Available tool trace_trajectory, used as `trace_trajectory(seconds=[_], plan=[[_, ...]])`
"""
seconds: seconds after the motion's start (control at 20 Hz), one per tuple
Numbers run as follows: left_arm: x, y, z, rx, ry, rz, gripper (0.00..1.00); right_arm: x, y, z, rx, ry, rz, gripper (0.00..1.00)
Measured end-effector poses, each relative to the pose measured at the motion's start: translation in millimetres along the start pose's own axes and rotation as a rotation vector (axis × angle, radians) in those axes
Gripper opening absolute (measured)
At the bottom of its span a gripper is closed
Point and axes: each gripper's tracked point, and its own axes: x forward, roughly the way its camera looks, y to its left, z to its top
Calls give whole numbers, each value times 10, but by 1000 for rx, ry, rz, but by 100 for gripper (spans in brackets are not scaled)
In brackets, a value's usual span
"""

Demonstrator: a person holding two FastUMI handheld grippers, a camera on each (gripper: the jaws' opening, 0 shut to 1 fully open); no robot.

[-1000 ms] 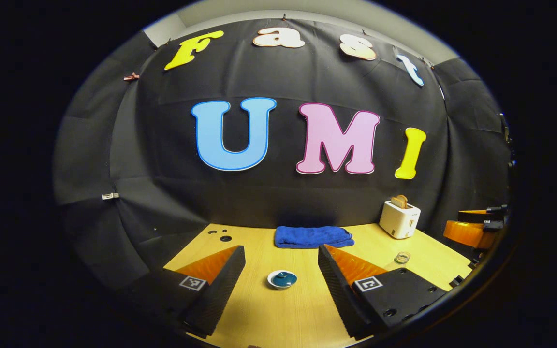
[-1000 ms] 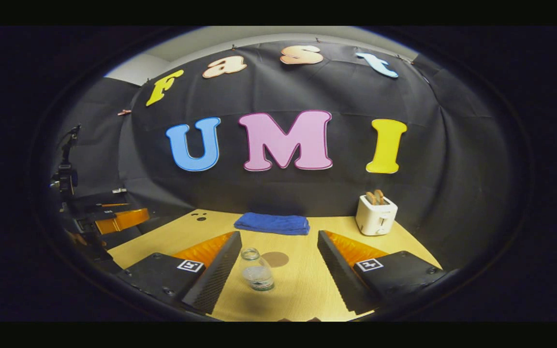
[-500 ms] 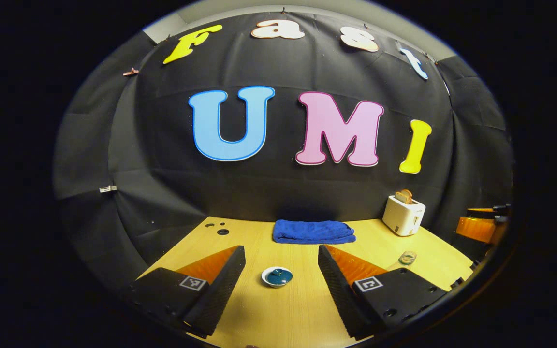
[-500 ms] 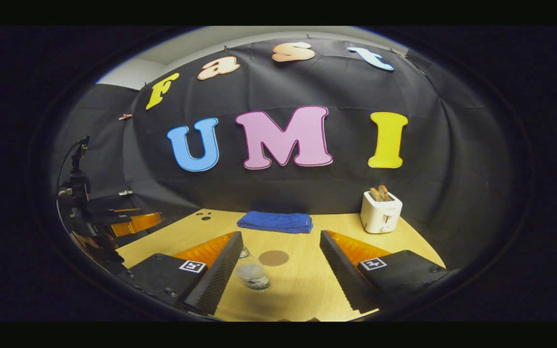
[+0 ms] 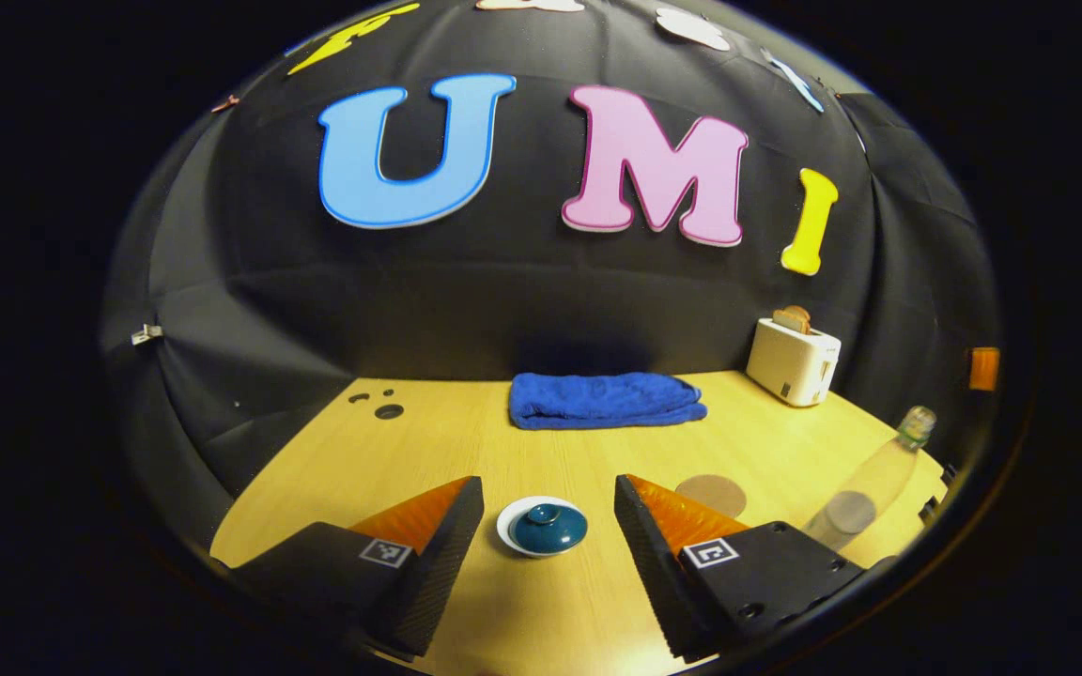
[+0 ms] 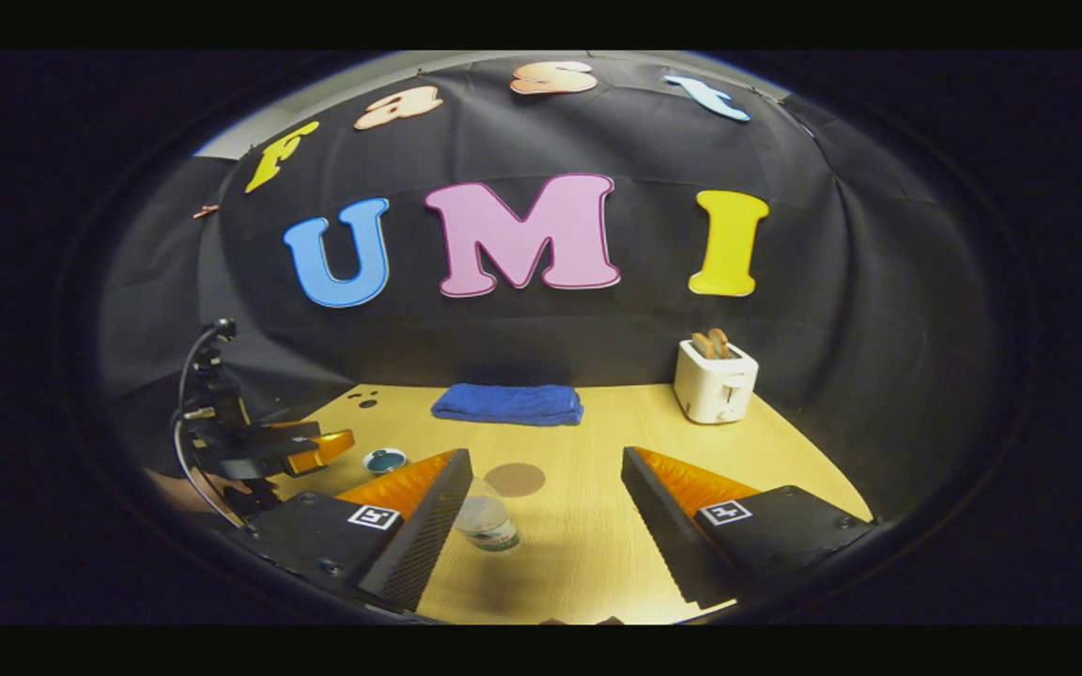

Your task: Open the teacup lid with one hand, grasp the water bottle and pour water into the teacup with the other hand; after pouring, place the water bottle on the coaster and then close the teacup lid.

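Overhead light is brightening the table (image 5: 466,441), the wall is staying dim, and fisheye bending is stretching the bottle (image 5: 870,479)

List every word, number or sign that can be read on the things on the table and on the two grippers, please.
Water bottle: the print on its label is too blurred to read.
Toaster: one small dark mark, too small to read.
Left gripper and right gripper: black-and-white square markers, patterns without words.
No text here can be quoted.

Left tool (image 5: 548,512) and right tool (image 6: 541,488) both low over the table, fingers spread wide, empty.
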Motion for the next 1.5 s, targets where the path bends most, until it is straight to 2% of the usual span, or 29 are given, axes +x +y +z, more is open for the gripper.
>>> trace_trajectory(seconds=[0.15, 0.2, 0.4, 0.55, 0.65, 0.8, 0.9, 0.95, 1.0, 1.05, 1.15, 1.2, 1.25, 1.35, 1.4, 1.45, 1.5], plan=[[314, 55, -207, -14, 15, -37, 87, 1, 27, -233, -6, 56, -35, 99], [399, 72, -256, -9, 17, -48, 81, 7, 41, -304, -7, 74, -44, 99], [642, 66, -433, -13, 37, -90, 75, 27, 150, -515, -11, 119, -58, 99], [709, 63, -526, -12, 51, -110, 69, 63, 254, -569, -19, 131, -50, 99], [721, 38, -572, -6, 58, -123, 59, 91, 321, -603, -31, 135, -41, 99], [752, 37, -565, 23, 55, -134, 51, 120, 386, -638, -36, 139, -32, 99], [766, 36, -553, 39, 54, -137, 51, 135, 404, -673, -33, 149, -29, 99], [772, 21, -556, 47, 54, -141, 42, 143, 412, -682, -33, 152, -28, 99], [770, 7, -549, 56, 54, -144, 41, 149, 419, -700, -34, 154, -27, 99], [778, 9, -560, 68, 58, -143, 34, 161, 425, -711, -36, 155, -26, 99], [775, 4, -554, 89, 59, -147, 34, 171, 440, -735, -37, 156, -23, 99], [773, -3, -547, 94, 59, -149, 29, 172, 458, -744, -36, 156, -20, 99], [772, 1, -535, 97, 55, -149, 31, 178, 470, -753, -37, 155, -18, 99], [748, 27, -455, 109, 32, -147, 30, 198, 496, -791, -41, 154, -11, 99], [718, 26, -396, 115, 22, -149, 25, 210, 513, -808, -42, 153, -8, 99], [684, 14, -344, 116, 14, -155, 29, 231, 531, -829, -40, 153, -4, 99], [644, 14, -279, 115, 5, -158, 29, 252, 536, -857, -39, 153, -3, 99]])
